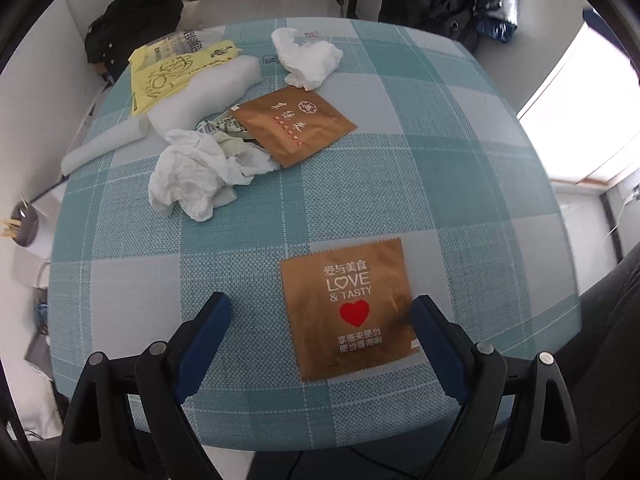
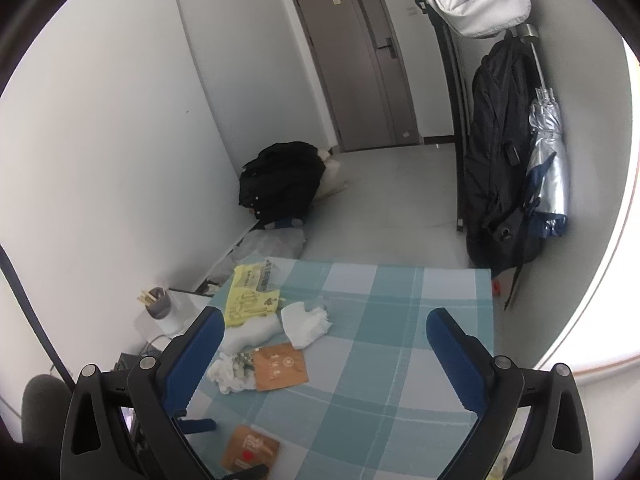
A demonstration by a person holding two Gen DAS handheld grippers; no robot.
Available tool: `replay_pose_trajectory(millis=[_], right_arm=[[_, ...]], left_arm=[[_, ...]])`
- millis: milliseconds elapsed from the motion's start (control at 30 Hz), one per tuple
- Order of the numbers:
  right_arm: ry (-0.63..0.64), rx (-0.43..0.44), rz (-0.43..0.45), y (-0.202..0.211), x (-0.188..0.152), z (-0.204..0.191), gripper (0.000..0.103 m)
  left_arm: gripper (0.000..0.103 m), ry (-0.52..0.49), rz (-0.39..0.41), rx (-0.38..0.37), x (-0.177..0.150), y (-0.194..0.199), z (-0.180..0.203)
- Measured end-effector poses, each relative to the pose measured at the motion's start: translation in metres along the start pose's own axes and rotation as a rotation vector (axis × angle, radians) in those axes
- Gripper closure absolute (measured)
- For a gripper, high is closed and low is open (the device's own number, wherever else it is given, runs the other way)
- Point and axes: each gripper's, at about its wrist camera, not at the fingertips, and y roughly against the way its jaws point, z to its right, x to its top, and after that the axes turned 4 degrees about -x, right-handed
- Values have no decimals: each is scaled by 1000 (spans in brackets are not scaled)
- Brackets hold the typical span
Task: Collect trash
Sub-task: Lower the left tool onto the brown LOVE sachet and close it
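Matching black-and-blue grippers, both hands

The left gripper (image 1: 322,312) and right gripper (image 2: 322,330) each have black angular linkage arms, round silver pivot screws, and flat ribbed blue fingers (image 1: 204,340).

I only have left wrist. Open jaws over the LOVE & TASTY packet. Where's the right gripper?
Observer: The right gripper is held high above the table, open and empty, looking down across the whole top.
Operator: Anything past the far table edge I'm missing?
Observer: A grey door at the end of the room; your view cuts it off at the top.
Operator: The dark stuff top right?
Observer: A black backpack hanging on a rack, with a folded silver umbrella beside it.
Operator: And left of the table?
Observer: A grey cup with wooden sticks, standing on a white surface by the wall.
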Motion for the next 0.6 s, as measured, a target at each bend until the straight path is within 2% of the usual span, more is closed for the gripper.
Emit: replay_pose_trajectory(millis=[33, 233, 333, 400, 600], right_arm=[[-3, -2, 1, 1, 0, 1, 1], [-25, -13, 11, 7, 1, 9, 1], [-26, -15, 18, 10, 1, 10, 1], [-25, -14, 19, 12, 0, 10, 1], [-24, -19, 22, 15, -1, 10, 1]], left_arm=[[14, -19, -4, 23, -1, -1, 4], [15, -22, -6, 24, -4, 3, 8], [24, -29, -14, 16, -4, 7, 9], [41, -30, -15, 13, -4, 10, 10], [56, -15, -26, 3, -1, 16, 5]])
